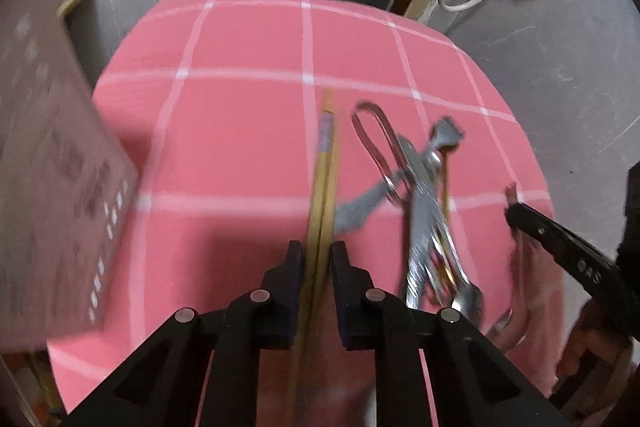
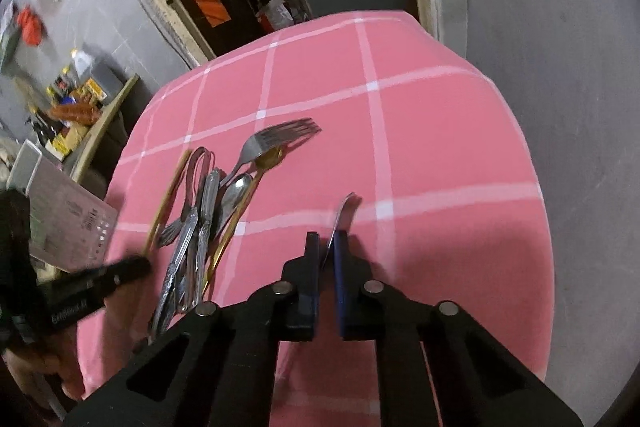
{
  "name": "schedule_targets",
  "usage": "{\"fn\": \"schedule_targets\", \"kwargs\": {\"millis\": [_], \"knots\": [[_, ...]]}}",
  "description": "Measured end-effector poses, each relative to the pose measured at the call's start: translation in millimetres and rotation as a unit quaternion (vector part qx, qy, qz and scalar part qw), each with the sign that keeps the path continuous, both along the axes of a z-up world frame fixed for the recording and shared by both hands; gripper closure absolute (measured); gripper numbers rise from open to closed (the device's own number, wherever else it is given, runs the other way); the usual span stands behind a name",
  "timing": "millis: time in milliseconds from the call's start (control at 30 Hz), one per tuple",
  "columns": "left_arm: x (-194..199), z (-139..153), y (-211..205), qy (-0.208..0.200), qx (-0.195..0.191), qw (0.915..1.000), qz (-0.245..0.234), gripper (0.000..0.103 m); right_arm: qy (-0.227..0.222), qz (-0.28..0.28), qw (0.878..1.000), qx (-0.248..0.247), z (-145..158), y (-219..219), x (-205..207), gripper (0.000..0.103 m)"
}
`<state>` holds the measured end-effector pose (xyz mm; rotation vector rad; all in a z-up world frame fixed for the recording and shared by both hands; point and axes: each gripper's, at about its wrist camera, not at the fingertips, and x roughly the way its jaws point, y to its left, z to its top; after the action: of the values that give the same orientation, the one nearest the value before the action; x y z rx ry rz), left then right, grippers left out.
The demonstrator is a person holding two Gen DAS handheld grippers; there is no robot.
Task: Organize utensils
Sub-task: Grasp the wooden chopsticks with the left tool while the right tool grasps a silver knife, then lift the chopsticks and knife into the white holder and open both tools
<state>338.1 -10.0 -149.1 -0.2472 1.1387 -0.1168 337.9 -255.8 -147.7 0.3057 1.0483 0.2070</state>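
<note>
On the pink checked worktop (image 2: 420,131), a heap of cutlery (image 2: 208,211) lies left of centre. The left gripper (image 1: 316,251) clamps a pair of chopsticks (image 1: 324,163); the right gripper (image 2: 328,243) pinches a thin metal utensil (image 2: 344,211).

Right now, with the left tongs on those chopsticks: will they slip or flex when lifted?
The chopsticks look like thin, straight wood, so probably stiff and light. The left tongs grip near one end, so the long free end may sag or pivot. There are two loose sticks; one could slide out against the other.
</note>
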Motion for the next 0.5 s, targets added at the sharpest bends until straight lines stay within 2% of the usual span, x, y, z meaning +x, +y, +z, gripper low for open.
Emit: {"fn": "schedule_targets", "kwargs": {"millis": [100, 233, 500], "knots": [[-16, -1, -5, 0.018, -0.019, 0.9997, -0.004, 0.09, 0.013, -0.002, 1.0, 0.024, -6, -6, -5, 0.097], [-23, -4, -9, 0.028, -0.015, 0.9993, -0.017, 0.089, 0.028, 0.004, 0.999, 0.023, -11, -3, 3, 0.097], [12, -6, -12, 0.073, -0.013, 0.9961, -0.048, 0.088, 0.071, 0.019, 0.997, 0.036, -13, -4, 21, 0.096]]}}
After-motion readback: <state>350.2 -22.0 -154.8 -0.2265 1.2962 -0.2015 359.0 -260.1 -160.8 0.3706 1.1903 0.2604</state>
